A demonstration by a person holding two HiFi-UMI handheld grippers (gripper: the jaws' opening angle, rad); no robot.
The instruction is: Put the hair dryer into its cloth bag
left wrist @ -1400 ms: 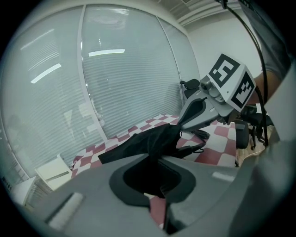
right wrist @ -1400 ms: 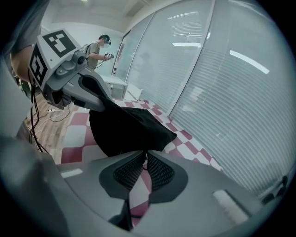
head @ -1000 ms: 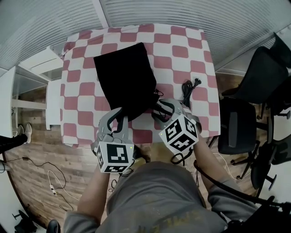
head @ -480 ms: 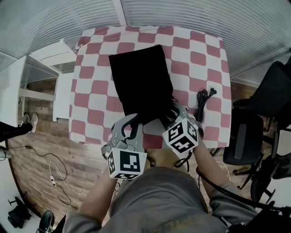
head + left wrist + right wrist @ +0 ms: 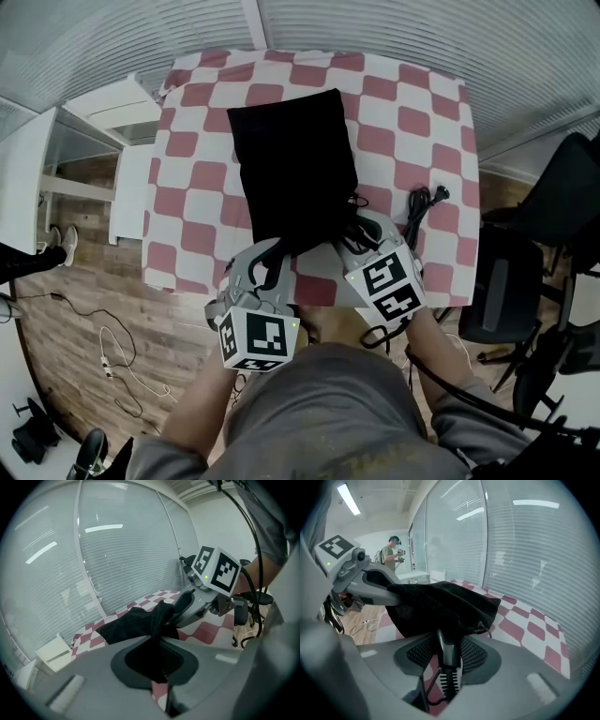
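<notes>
**Right fingers** [image 5: 476, 656]: closed on the handle of the hair dryer [image 5: 446, 648], which stands upright between my two cross-hatched pads. These fingers have just been closing, with the handle between them. I grip the handle so that the bulky head leads. The head is hidden under black cloth just beyond the fingers, and I judge it to be already inside the mouth.

**Left fingers** [image 5: 89, 677]: pinched on a fold of the cloth bag [image 5: 136, 625] at its near edge. They lift that edge so the mouth gapes toward the dryer.

**Materials.**
- The handle is smooth, dark, hard plastic, slightly tapered.
- Below the right fingers it ends in a ribbed sleeve [image 5: 449, 684], which is flexible by the look of it.
- The bag is matt black, soft and limp. It bunches where I pinch it and lies as a flat rectangle beyond both pairs of fingers.
- A thin drawstring [image 5: 490, 629] loops from the mouth, just beside the right fingers.

**Surroundings.** The cord [image 5: 415, 211], black and loosely gathered with its plug showing, lies to the outer side of the right fingers. It rests on the bench [image 5: 412, 103], which is spread with a red-and-white checked cover that drapes over the edges.
</notes>
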